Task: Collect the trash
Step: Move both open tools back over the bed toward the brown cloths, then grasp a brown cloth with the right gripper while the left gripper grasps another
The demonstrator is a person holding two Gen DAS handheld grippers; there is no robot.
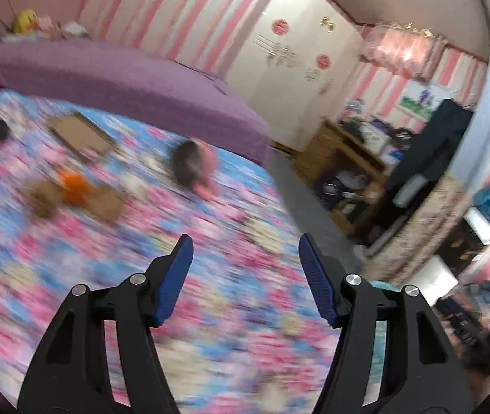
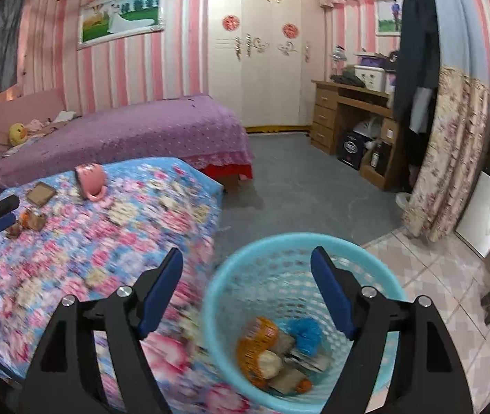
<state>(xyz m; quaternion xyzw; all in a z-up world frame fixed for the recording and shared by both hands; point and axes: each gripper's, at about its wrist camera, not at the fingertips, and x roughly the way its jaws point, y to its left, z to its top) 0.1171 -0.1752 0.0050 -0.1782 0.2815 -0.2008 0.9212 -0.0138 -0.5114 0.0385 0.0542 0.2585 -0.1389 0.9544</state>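
The blue wastebasket (image 2: 231,276) is glossy plastic with a perforated lattice wall. Inside it lie an orange printed wrapper (image 2: 257,338) with a shiny film look and a crinkled blue wrapper (image 2: 305,334). The table wears a floral cloth (image 2: 107,241), soft and matt. On it a pink mug (image 2: 89,179) looks like smooth glazed ceramic, and a brown flat box (image 2: 40,193) looks like dull cardboard. The right gripper (image 2: 248,258) has matt black plastic arms, ribbed blue rubbery pads (image 2: 331,293) and bright metal pins. The desk (image 2: 348,110) is varnished wood; the bedspread (image 2: 124,131) is purple textured fabric.
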